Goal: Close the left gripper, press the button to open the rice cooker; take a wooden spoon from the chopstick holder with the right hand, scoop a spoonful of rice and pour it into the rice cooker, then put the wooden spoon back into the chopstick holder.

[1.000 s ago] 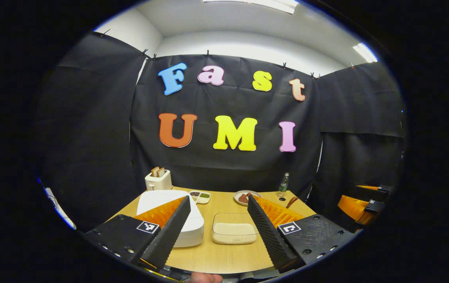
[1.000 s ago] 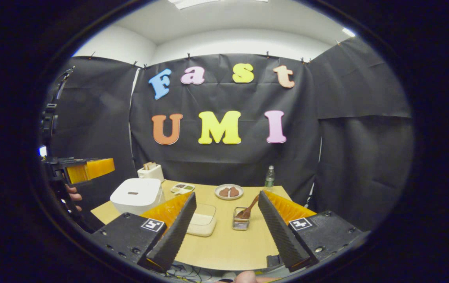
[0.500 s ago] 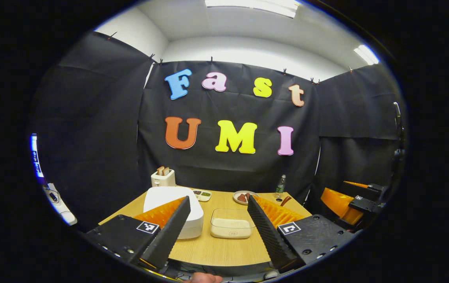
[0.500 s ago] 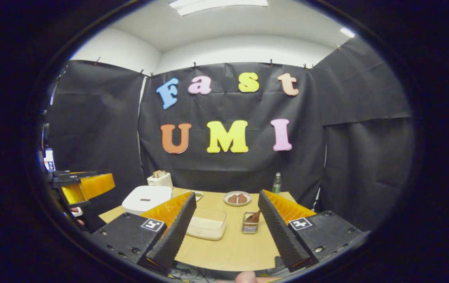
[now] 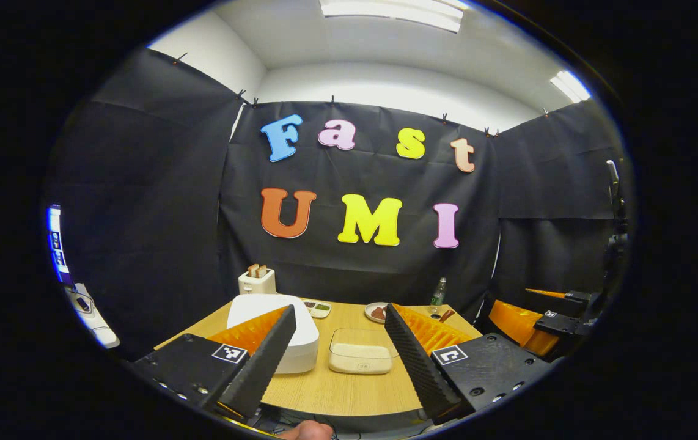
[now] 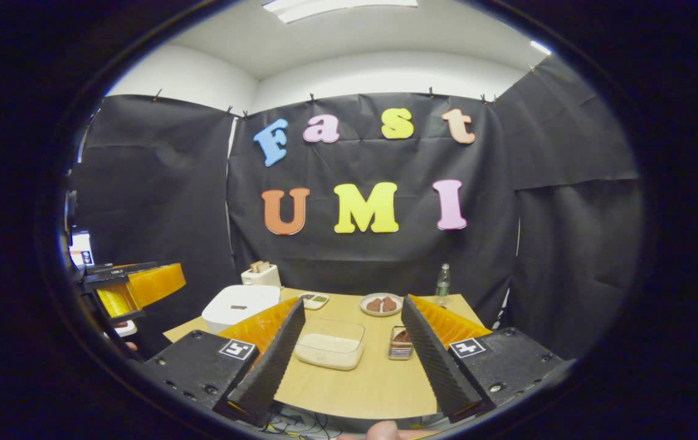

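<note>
wooden table [image 6: 361, 391] ahead of you: rice cooker [image 5: 288, 330] lid down, your left gripper [image 5: 337, 360] and right gripper [image 6: 352, 360] both spread wide, grasping nothing.

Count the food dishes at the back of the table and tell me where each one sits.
2: a divided dish beside the rice cooker, and a round plate right of it near the bottle. None looks hidden.

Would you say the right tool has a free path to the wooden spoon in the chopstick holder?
Probably yes. The right tool is open, and the wooden spoon stands in the chopstick holder just ahead, with bare table between them.
</note>
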Motion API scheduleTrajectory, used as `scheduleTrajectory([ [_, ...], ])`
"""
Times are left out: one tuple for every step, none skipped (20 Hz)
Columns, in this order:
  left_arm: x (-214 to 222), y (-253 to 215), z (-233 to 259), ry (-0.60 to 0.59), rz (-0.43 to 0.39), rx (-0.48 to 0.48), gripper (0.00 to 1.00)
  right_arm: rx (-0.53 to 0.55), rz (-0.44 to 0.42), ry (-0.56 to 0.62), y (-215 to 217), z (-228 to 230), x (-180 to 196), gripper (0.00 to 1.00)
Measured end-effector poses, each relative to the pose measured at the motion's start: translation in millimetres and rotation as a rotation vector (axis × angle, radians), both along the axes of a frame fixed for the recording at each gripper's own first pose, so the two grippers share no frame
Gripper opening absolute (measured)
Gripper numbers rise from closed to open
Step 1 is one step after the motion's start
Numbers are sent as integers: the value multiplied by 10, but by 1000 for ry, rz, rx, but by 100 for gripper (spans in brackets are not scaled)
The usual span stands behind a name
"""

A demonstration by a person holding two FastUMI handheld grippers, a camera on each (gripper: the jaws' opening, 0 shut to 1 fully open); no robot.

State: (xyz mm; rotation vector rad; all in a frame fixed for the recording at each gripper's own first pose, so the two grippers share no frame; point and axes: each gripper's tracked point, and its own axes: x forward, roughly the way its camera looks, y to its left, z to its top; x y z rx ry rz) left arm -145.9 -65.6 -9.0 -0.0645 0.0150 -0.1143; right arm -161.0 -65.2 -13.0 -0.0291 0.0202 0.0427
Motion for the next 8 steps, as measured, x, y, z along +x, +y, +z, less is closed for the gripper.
scheduleTrajectory([
  [-7, -17, 1, -2, -3, -2, 94, -4, -6, -9, -24, 25, -10, 100],
  [-28, -20, -11, -5, -5, -2, 94, -10, -13, -13, -48, 24, -18, 100],
  [-40, -30, -10, -7, -5, -2, 94, -16, -16, -9, -66, 9, -20, 96],
  [-39, -43, -16, -3, -8, -3, 94, -19, -17, -7, -72, 6, -20, 98],
  [-54, -52, -37, 2, -12, -1, 94, -20, -18, -10, -82, 35, -19, 99],
  [-59, -57, -47, 2, -13, 3, 94, -19, -21, -16, -93, 55, -6, 100],
  [-59, -65, -30, -2, -15, 5, 94, -15, -24, -19, -94, 72, 10, 100],
  [-52, -81, -21, -7, -20, 4, 94, -11, -26, -15, -84, 63, 15, 100],
])
